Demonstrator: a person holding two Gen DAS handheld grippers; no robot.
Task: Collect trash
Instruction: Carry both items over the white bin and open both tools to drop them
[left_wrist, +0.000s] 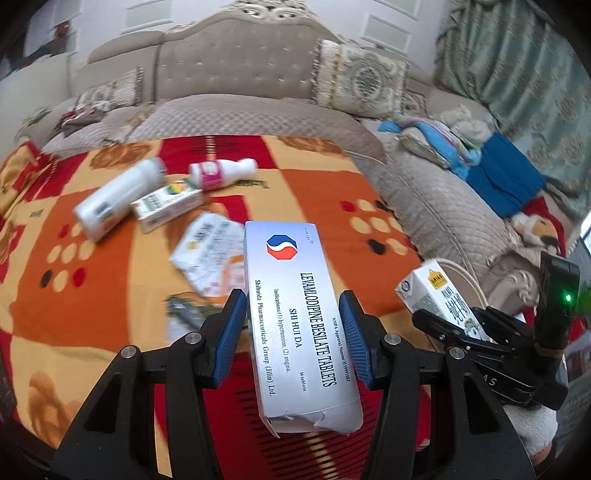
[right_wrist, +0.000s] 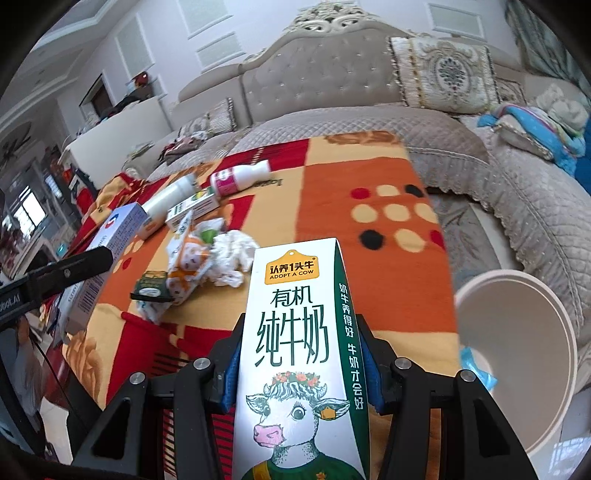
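Trash is in both grippers at once. The left gripper (left_wrist: 293, 339) has its blue pads (left_wrist: 229, 341) against the long sides of a white tablet box (left_wrist: 295, 325), torn open at its near end; the right gripper (right_wrist: 301, 363) is clamped on an upright milk carton (right_wrist: 301, 354) printed with a cow. The landmark is the white bin (right_wrist: 517, 365), standing off the edge of the orange-and-red blanket (right_wrist: 369, 192) — just right of the milk carton in the right wrist view.

The step in hand looks like carrying both items to the bin. Doing it well would mean bringing each item fully over the rim before the jaws part, one gripper at a time so they do not knock together. The tablet box needs the longer carry, being farther from the bin.

Left of the bin on the blanket lie two white bottles (right_wrist: 240, 177), a small box (right_wrist: 192, 210), crumpled paper (right_wrist: 231, 258) and wrappers (right_wrist: 186, 266) — not yet collected.
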